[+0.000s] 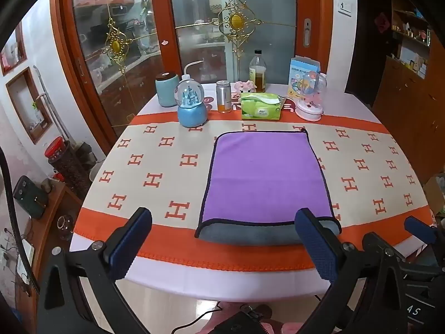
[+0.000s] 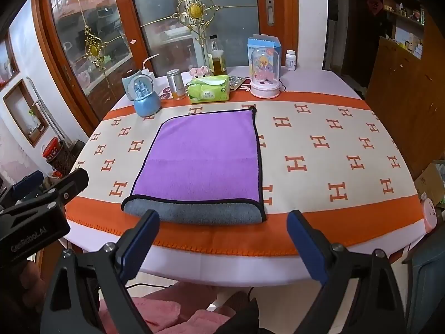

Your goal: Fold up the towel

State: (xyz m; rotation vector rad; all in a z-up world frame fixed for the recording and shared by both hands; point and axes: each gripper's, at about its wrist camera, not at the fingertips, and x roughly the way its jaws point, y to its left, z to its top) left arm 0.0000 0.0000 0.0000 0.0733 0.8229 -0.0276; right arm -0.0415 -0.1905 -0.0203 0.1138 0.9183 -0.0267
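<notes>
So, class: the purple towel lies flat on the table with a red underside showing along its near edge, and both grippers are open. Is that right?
Not quite. The underside showing along the near edge of the purple towel is grey, not red; the right wrist view shows it clearly. The rest holds: the towel lies flat on the table, and the left gripper and right gripper are both open.

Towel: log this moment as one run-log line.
towel: folded once, purple up, grey fold at near edge | left claw: open, empty | right claw: open, empty | tablecloth: flat
</notes>
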